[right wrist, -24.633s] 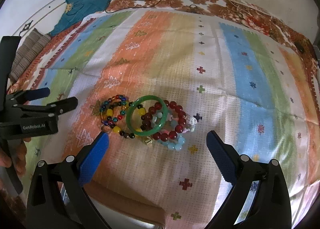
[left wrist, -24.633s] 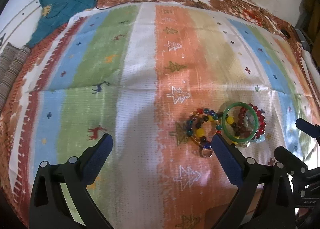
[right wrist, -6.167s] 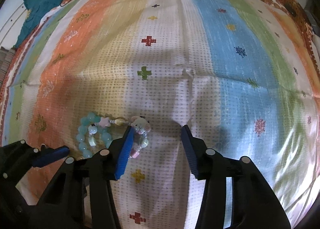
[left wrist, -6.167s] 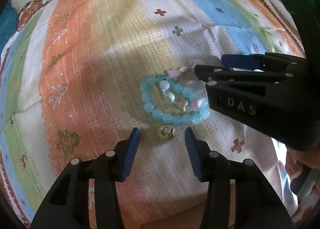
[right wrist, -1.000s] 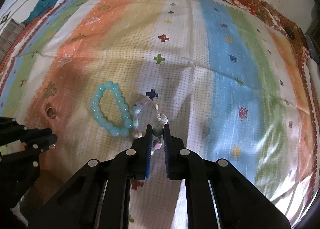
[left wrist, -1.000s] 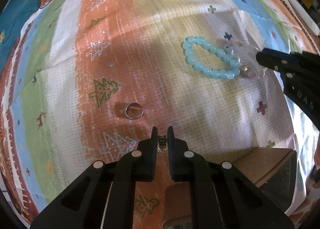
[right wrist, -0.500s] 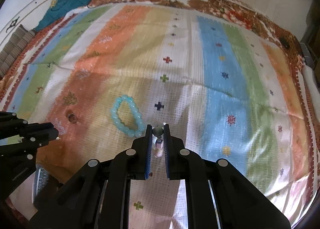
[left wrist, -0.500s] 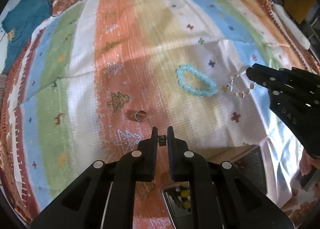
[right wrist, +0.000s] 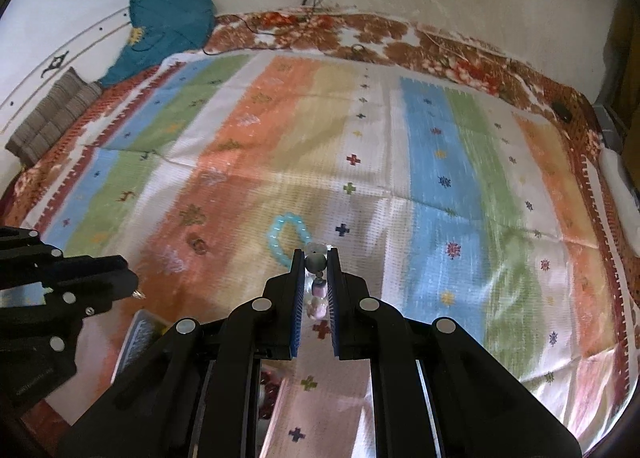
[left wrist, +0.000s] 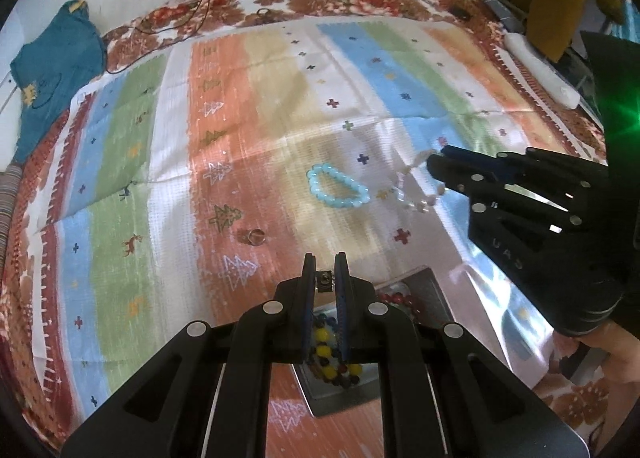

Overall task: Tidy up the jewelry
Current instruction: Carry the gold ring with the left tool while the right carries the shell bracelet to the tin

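Your left gripper (left wrist: 324, 278) is pinching a small metal charm (left wrist: 324, 282) at lower centre, above the metal tray (left wrist: 430, 290) of beaded bracelets. Your right gripper (right wrist: 316, 262) is clamping a pale beaded bracelet (right wrist: 316, 298) (dangling). The turquoise bead bracelet (left wrist: 338, 190) and silver ring (left wrist: 256, 236) are lying mid-frame on the striped cloth (left wrist: 180, 137).

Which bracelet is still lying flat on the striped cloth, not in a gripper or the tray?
The light blue bead bracelet; the pale charm bracelet hangs from the right gripper.
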A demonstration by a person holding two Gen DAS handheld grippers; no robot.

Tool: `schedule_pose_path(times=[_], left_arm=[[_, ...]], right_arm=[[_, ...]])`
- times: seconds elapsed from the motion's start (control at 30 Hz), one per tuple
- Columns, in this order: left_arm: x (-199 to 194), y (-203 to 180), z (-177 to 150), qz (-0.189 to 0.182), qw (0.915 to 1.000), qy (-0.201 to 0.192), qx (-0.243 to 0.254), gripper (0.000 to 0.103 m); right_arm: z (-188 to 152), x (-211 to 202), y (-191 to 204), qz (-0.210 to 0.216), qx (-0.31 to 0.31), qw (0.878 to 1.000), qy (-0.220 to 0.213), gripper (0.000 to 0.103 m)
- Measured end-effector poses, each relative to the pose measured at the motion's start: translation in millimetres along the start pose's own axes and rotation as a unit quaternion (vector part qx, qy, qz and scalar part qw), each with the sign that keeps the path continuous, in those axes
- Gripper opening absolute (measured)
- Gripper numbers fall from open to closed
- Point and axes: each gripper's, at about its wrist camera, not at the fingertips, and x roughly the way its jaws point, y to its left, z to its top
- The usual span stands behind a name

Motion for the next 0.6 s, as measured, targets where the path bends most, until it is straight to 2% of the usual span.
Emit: schedule_pose_path(times=[0.2,0.6], left_arm=[[-15.5,-5.5,-12.4,-0.011,0.9999,-0.012,-0.002,0.009],[-37.2,-4.4,-35.3,-0.009,0.9993,-0.033,-0.014,0.009]], right_arm=[[-6.9,-19.7,5.5,0.011,-0.001,1.0,-0.015,0.012],[-27.9,-58.4,25.2,0.033,-0.023,0.998,-0.041,0.012]])
